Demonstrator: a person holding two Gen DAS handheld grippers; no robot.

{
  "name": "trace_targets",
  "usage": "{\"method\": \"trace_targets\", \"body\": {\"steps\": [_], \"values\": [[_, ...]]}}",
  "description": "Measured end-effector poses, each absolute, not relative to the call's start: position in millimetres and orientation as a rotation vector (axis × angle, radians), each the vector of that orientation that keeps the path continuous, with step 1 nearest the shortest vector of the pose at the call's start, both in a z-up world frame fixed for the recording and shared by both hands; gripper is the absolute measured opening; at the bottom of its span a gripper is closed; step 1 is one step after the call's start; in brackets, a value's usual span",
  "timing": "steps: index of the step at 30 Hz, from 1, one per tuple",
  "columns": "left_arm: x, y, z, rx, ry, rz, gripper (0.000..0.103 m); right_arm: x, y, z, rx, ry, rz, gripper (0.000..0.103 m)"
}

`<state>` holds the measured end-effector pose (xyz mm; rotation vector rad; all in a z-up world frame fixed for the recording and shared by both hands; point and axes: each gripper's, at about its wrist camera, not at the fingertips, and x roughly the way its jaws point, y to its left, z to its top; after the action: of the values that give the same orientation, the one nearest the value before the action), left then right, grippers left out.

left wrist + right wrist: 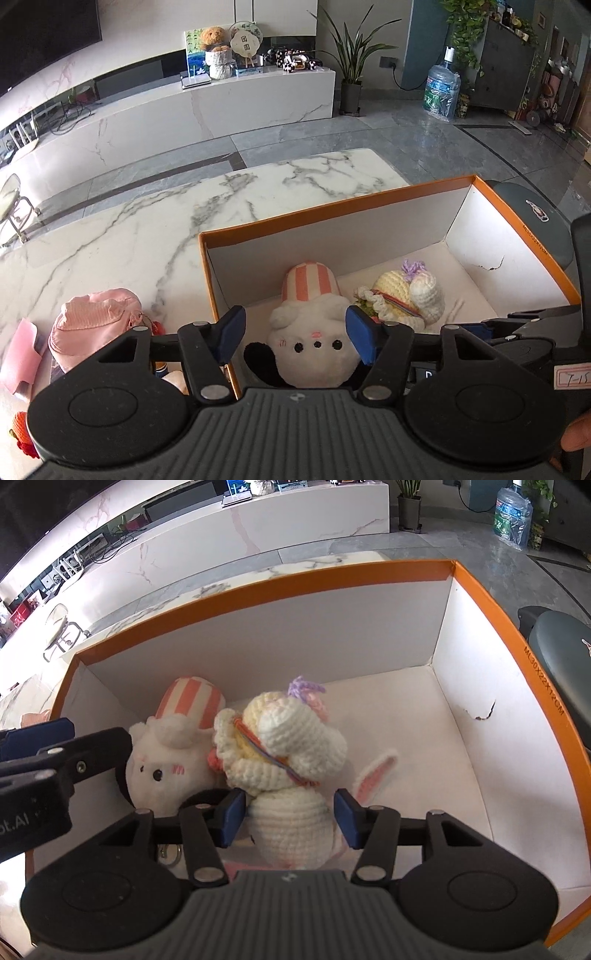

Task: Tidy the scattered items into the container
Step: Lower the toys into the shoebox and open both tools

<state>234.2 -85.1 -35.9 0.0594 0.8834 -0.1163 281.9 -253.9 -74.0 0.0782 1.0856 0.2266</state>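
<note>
A white marble worktop [147, 229] with grey veins carries an orange-rimmed cardboard box [332, 206] with a white inside. Beyond it lies a grey tiled floor, a long low marble cabinet [221, 107] holding a teddy bear [213, 38] and a round fan, a potted plant [351, 66] and a blue water bottle [442, 91] at the far right.

Inside the box, at its near left corner, lies a white plush animal [314, 343] with a pink-striped hat. The left tool [293, 332] hangs over it with its blue pads set wide on either side of the face; they seem clear of the plush, though contact cannot be ruled out. Just right of the plush sits a cream crocheted doll [288, 746] with a purple bow. The right tool [290, 818] straddles the doll's lower body, jaws part-open; the left pad is at the yarn, the right pad shows a small gap, so a grip cannot be confirmed.

On the worktop left of the box, outside it, lie a pink cap [96, 325], a pink flat case [22, 354] and a red-orange knitted piece [22, 432].

The box's right rim reads "ML30X22X12CM" [543, 681]. A label on the right tool's body begins "T-1".
</note>
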Motion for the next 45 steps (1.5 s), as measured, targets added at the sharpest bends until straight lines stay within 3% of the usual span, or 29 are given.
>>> {"method": "trace_targets", "body": {"steps": [2,6,14,30,45], "values": [[229,-88,-38,0.096,0.867,-0.119,0.071,279,-253,-71,0.064,1.068,0.219,0.061],[223,-92,-41,0.143,0.847,-0.126,0.069,271,-253,-64,0.033,1.016,0.210,0.061],[218,-92,-45,0.141,0.835,-0.137,0.069,273,-254,-65,0.059,1.023,0.238,0.039],[213,-83,-44,0.079,0.811,-0.137,0.063,273,-249,-65,0.141,1.012,0.225,0.036],[157,-39,-11,-0.032,0.697,-0.058,0.065,209,-223,-23,0.028,0.658,0.065,0.037]]}}
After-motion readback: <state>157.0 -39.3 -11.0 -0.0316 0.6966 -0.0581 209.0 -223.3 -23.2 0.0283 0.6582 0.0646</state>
